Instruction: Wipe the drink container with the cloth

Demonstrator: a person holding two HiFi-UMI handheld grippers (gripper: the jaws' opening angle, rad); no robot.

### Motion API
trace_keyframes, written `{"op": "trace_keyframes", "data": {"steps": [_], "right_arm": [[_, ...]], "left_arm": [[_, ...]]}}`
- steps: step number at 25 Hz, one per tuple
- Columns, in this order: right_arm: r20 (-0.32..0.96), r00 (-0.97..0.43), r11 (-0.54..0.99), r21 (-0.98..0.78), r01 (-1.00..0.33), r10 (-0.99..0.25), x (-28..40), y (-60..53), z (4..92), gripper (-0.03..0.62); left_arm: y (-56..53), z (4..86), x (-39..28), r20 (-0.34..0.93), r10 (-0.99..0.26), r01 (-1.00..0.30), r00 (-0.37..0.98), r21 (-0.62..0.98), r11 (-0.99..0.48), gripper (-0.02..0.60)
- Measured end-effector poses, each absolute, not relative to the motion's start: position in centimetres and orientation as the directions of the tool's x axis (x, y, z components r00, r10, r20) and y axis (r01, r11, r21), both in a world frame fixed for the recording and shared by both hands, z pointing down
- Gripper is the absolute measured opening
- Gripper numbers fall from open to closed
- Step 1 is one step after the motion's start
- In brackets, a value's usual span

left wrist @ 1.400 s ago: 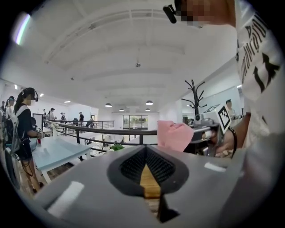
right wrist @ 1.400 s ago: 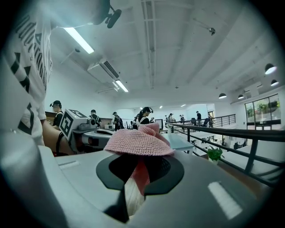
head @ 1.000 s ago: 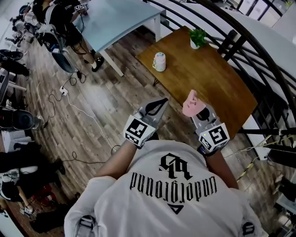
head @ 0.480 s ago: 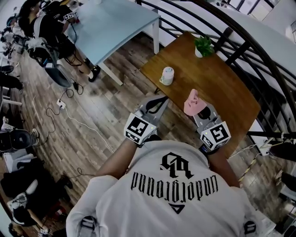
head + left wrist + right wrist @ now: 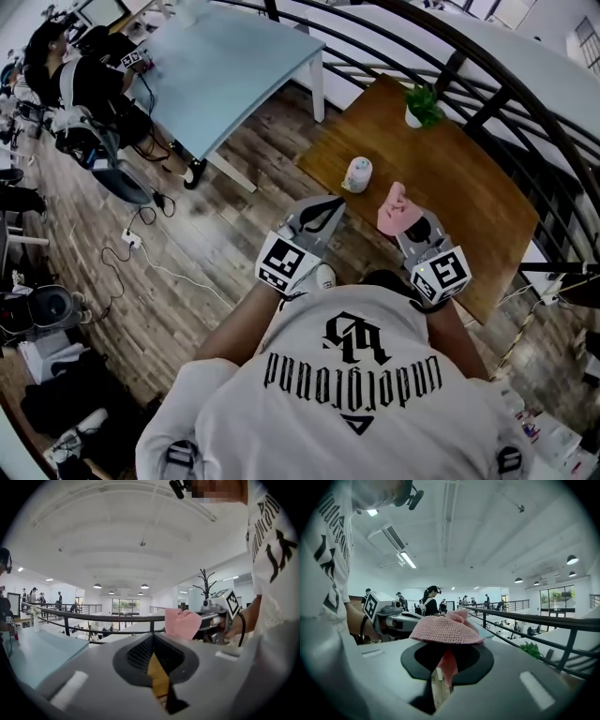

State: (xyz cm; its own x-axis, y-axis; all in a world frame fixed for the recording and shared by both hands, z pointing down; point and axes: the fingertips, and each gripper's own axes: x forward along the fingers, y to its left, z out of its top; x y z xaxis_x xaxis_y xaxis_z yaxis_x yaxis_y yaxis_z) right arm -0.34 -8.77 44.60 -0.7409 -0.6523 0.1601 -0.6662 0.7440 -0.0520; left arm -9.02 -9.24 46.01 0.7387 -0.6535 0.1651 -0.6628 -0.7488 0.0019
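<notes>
- Left gripper (image 5: 330, 202): jaws pressed together with nothing between them, as the left gripper view shows. It points forward at the near edge of the wooden table (image 5: 469, 187).
- Right gripper (image 5: 409, 225): jaws clamped on the pink cloth (image 5: 394, 207). In the right gripper view the knitted cloth (image 5: 446, 629) bunches up and flops over the top of the jaws, with a strip hanging down in the gap.
- Drink container (image 5: 357, 174): a pale cup standing upright on the table, long axis vertical, top facing up toward the head view. I cannot tell which way its handle points.
- The cup lies just ahead of the two gripper tips and between them, somewhat nearer the left tip. It touches neither the grippers nor the cloth.
- Edges: the cup sits close to the table's near-left edge, not far from the corner. The left gripper hangs over the plank floor (image 5: 216, 234), just short of that edge; the right gripper is over the tabletop.
- Open room: bare tabletop stretches beyond the cup and off to the right gripper's side.
- A small potted plant (image 5: 424, 103) stands at the far corner, well apart from the cup.
- A dark railing (image 5: 525, 89) runs along the table's far side.
- A light-blue table (image 5: 225, 66) stands well off to the left gripper's outer side.
</notes>
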Motion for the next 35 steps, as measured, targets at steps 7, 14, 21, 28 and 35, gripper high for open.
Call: {"op": "trace_keyframes", "data": {"steps": [7,14,21,28,35], "right_arm": [[0.154,-0.736,0.736,-0.068,-0.673,-0.659,-0.8,-11.0,45.1,0.044],[0.157,-0.749,0.747,-0.085,-0.659,-0.643,-0.7,-13.7,45.8,0.046],[0.178,-0.768,0.761,-0.120,-0.637,-0.615,0.3,-16.6,46.7,0.044],[0.233,-0.791,0.783,-0.149,-0.604,-0.566,0.9,-19.1,50.0,0.046],[0.280,-0.792,0.780,-0.180,-0.599,-0.543,2.0,-20.6,53.0,0.046]], "left_arm": [[-11.6,46.5,-9.0,0.180,-0.644,-0.653,0.744,-0.012,-0.757,0.051],[-14.2,46.7,-8.4,0.163,-0.638,-0.645,0.752,-0.014,-0.764,0.052],[-16.9,47.2,-6.8,0.176,-0.634,-0.646,0.753,0.010,-0.764,0.053],[-20.0,50.6,-5.0,0.217,-0.631,-0.652,0.745,0.037,-0.758,0.054],[-21.3,55.4,-3.1,0.290,-0.596,-0.631,0.749,0.037,-0.775,0.130]]}}
